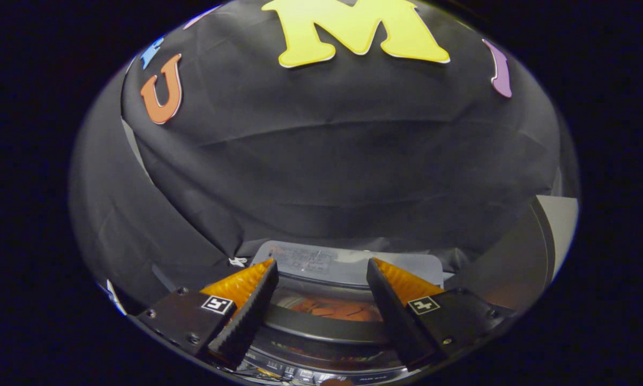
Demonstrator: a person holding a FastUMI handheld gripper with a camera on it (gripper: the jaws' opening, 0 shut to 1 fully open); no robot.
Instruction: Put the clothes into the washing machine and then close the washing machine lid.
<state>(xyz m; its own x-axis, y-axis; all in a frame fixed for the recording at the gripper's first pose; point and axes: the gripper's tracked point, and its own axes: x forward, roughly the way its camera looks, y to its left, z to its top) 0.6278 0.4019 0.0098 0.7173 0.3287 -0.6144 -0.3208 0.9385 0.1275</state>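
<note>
The jaws hang open and empty above the washer (327,321). Clothes (335,309) already lie in the drum, between the fingers. The lid (348,265) stands raised beyond them; I'd hook its top edge and swing it down gently.

The wall (332,161) is matt cloth, creased in soft folds. Below it the washer's raised lid (348,262) looks like smooth translucent plastic with a dull sheen. The drum rim (321,324) is glossy plastic (it catches highlights). The open gripper (321,271) has ribbed, rough-looking fingers (246,316) on matt bodies.
</note>
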